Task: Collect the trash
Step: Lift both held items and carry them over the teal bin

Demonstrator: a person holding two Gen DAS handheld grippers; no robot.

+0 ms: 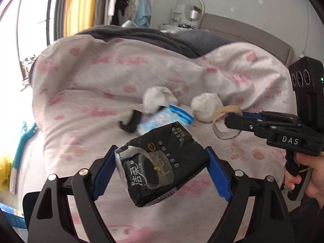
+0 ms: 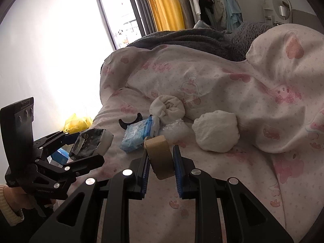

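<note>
So we're holding two pieces of trash at once, both lifted just above the bed. Going left to right: there's a yellow bag (image 2: 78, 122) sitting down past the left edge of the bed, and we can't tell what's in it, if anything.

Our left gripper (image 1: 162, 174) is clamping a crumpled black tissue pack (image 1: 162, 168) between its blue pads, jaws standing pretty wide because the pack is bulky. The top of the pack is torn open, and from the right wrist view something white is poking out of one end, probably tissue.

Further back on the pink-printed blanket (image 1: 91, 77) a black curved plastic piece (image 1: 130, 122) is lying next to a blue and white wrapper (image 1: 168, 119), which is crumpled. Right behind that wrapper a rolled white cloth (image 1: 159, 99) is sitting, and a bit of clear bubbly plastic (image 2: 175, 130) is lying just beside the wrapper.

Our right gripper (image 2: 161, 162) is pinching a brown tape roll (image 2: 161, 156) on its flat sides, jaws narrow. To the right of it a white cloth ball (image 2: 215, 130) is resting on the blanket, apart from the rest.
</note>
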